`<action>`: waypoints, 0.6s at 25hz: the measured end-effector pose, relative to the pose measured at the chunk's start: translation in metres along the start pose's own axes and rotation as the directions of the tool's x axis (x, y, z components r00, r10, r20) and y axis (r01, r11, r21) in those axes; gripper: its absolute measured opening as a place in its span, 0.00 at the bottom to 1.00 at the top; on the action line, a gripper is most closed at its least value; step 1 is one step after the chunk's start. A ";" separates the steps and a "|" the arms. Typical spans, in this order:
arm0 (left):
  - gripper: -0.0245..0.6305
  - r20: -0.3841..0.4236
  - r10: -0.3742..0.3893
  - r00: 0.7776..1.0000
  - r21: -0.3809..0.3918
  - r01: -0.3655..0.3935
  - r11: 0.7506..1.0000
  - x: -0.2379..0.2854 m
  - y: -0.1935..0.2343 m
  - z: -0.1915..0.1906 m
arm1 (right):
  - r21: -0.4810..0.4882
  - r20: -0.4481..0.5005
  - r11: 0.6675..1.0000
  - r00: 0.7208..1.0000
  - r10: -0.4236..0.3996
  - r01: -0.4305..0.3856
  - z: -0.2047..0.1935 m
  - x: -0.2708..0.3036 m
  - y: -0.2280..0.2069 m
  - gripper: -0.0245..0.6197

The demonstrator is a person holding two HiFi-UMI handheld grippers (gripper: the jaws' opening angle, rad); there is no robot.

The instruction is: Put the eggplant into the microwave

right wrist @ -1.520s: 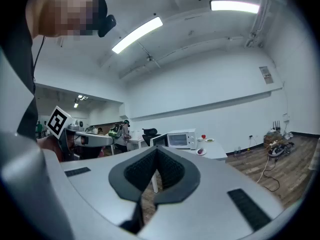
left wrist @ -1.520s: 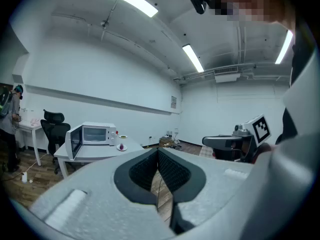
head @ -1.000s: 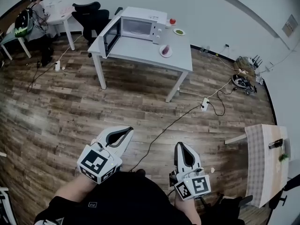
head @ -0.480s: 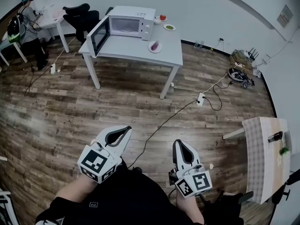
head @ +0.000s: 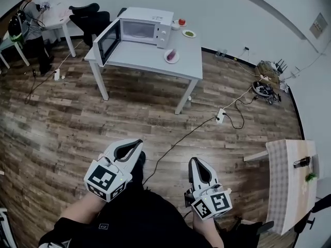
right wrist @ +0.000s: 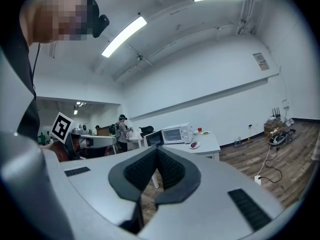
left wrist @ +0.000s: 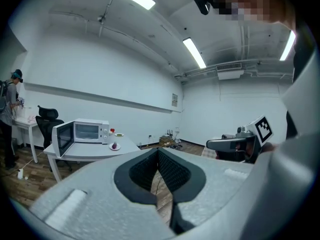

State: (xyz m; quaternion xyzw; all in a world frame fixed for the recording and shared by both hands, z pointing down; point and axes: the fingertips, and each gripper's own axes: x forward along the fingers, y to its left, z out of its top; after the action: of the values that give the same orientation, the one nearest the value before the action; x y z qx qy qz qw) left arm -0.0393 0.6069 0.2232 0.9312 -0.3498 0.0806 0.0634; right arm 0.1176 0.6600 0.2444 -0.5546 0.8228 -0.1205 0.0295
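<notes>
My left gripper [head: 138, 144] sits at the lower left of the head view and my right gripper [head: 195, 161] at the lower middle. The jaws of both are pressed together on nothing. The eggplant [head: 171, 54] lies on a white plate [head: 166, 59] on the grey table [head: 145, 58] at the upper middle, just right of the microwave [head: 142, 29], whose door [head: 106, 41] stands open.
</notes>
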 end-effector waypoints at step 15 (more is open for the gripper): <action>0.05 -0.006 -0.025 1.000 -0.004 0.025 1.000 0.122 0.134 0.027 | 0.006 -0.035 0.999 0.999 -0.038 0.038 0.022 0.166 -0.069 0.06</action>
State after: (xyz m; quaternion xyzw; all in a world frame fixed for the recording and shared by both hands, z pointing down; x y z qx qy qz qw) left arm -0.0343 0.4235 0.2284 0.9352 -0.3381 0.0818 0.0672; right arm 0.1205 0.4793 0.2530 -0.5680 0.8120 -0.1335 0.0147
